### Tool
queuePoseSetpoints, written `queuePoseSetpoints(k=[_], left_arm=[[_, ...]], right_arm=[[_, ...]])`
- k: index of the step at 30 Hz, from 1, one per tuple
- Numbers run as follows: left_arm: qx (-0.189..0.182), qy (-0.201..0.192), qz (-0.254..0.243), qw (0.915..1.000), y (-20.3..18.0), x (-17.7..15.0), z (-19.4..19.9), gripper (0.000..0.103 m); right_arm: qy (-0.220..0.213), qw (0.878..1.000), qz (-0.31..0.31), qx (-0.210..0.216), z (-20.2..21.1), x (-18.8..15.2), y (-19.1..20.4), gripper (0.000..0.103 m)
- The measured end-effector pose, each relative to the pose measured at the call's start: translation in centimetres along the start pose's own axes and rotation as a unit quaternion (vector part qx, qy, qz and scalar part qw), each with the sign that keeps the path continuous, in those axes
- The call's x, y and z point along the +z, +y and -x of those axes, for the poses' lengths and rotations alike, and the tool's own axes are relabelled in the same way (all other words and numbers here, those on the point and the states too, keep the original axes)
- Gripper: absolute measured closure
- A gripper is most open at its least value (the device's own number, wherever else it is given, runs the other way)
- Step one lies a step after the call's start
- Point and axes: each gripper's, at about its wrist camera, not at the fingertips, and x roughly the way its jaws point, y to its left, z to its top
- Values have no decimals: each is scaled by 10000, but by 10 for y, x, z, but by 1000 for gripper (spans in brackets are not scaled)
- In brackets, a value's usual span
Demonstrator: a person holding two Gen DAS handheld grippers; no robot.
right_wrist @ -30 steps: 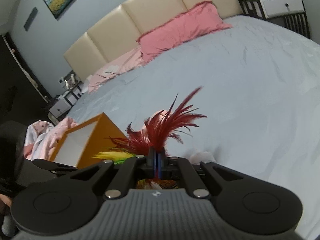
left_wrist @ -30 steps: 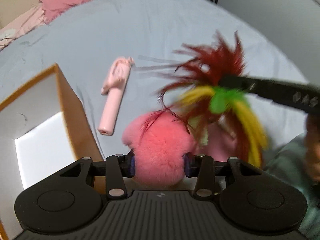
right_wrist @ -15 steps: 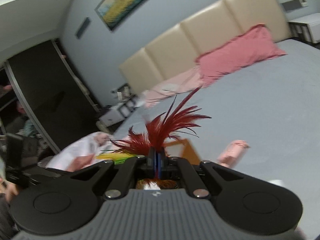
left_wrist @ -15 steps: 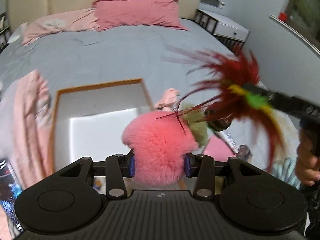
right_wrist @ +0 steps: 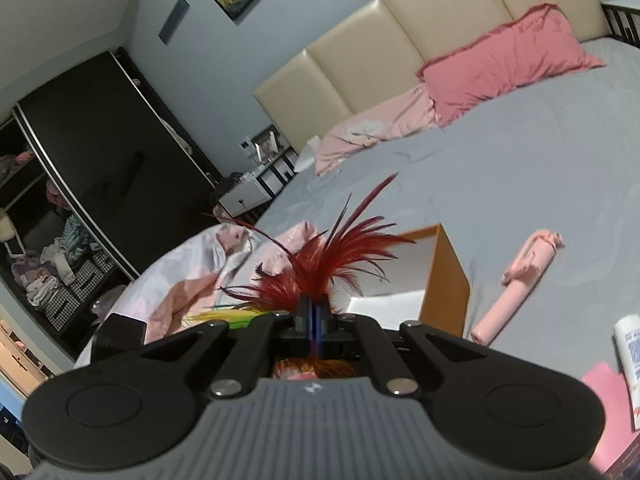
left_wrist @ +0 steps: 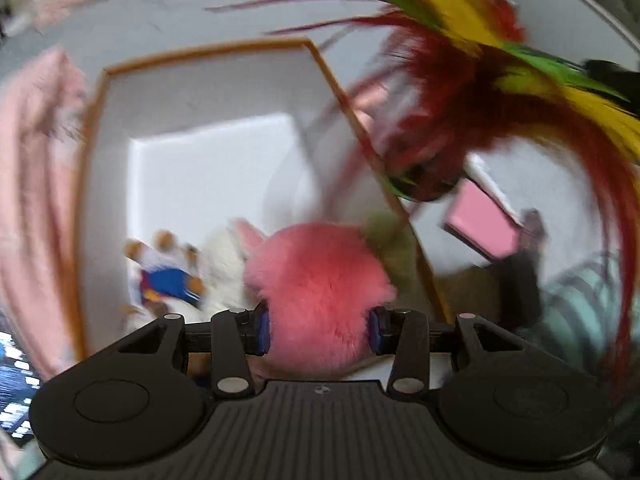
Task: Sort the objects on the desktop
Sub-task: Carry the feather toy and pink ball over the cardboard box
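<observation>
My left gripper (left_wrist: 318, 326) is shut on a pink fluffy plush (left_wrist: 318, 284) and holds it over the near right part of an open orange box with a white inside (left_wrist: 208, 120). A blue and white toy (left_wrist: 168, 276) and a white plush (left_wrist: 224, 260) lie in the box. My right gripper (right_wrist: 314, 316) is shut on a feather toy (right_wrist: 332, 264) with red, yellow and green feathers, which also hangs over the box's right edge in the left wrist view (left_wrist: 480, 92). The box also shows in the right wrist view (right_wrist: 444, 276).
A pink handheld stick-like gadget (right_wrist: 520, 284) lies on the grey bed (right_wrist: 520, 160) right of the box. A pink card (left_wrist: 484, 224) and a white tube (right_wrist: 632, 344) lie nearby. Pink pillows (right_wrist: 500, 64) lie by the headboard, and crumpled pink bedding (right_wrist: 192, 276) left of the box.
My left gripper has moved with the pink plush from beside the box to over it and lower. The right gripper has carried the feather toy to the box's right edge.
</observation>
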Motion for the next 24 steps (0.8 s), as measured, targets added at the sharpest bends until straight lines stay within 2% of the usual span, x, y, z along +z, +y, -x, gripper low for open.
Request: queuePoseSetpoints(k=[3, 6, 10, 17, 24], left_arm=[[-3, 91, -118, 9999, -3, -2, -12, 53], [-215, 158, 33, 9996, 1, -3, -21, 53], [-323, 196, 178, 9991, 9, -3, -25, 54], [-261, -80, 189, 9994, 15, -8, -5, 54], [3, -457, 182, 9988, 27, -18, 26, 54]], right_arm=[[131, 9998, -108, -78, -9, -4, -4, 102], [228, 9995, -171, -105, -16, -8, -4, 102], [305, 9993, -116, -203, -24, -11, -4, 102], [439, 9985, -90, -330, -42, -16, -7, 102], [548, 9964, 235, -601, -62, -19, -1, 102]])
